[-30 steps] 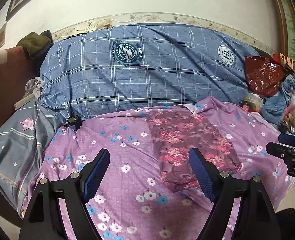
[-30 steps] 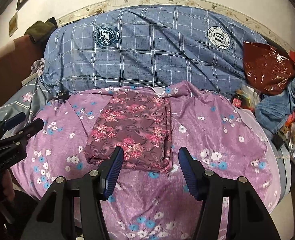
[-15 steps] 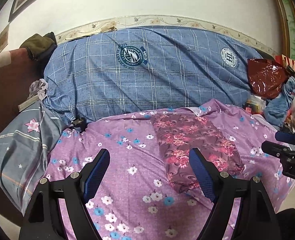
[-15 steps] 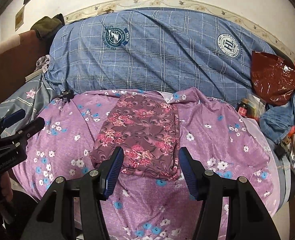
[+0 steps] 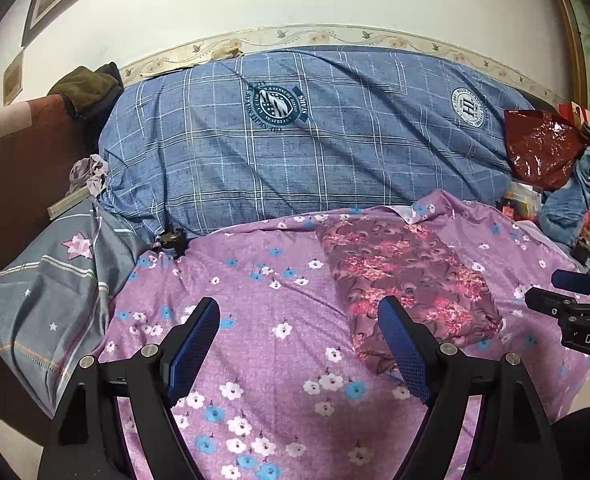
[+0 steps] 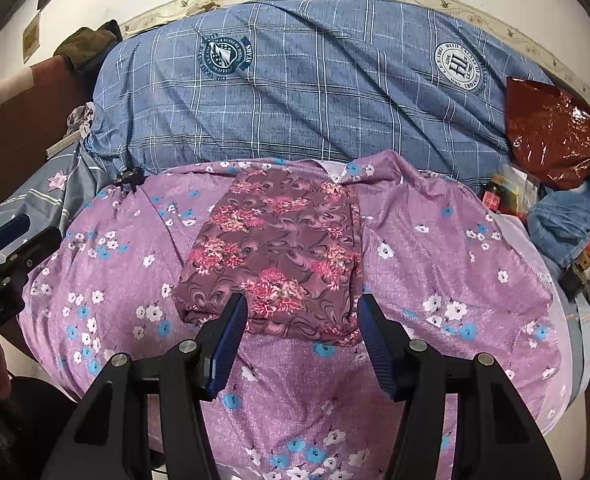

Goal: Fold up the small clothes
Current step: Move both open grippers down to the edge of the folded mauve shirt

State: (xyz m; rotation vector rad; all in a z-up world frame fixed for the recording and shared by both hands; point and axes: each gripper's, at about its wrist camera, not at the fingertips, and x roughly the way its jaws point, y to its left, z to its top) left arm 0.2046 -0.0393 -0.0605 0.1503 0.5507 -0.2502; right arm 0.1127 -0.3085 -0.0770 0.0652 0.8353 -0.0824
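Both the left gripper (image 5: 299,344) and the right gripper (image 6: 301,340) hang wide apart and empty above the purple flowered sheet (image 6: 435,248), where the folded maroon floral garment (image 6: 279,252) lies flat, just before the blue plaid bedding (image 6: 315,88).

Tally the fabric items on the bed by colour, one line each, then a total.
Maroon floral folded garment: 1
Purple flowered sheet: 1
Blue plaid quilt: 1
Grey striped pillow: 1
Blue denim clothing: 1
Olive green cloth: 1
Total: 6
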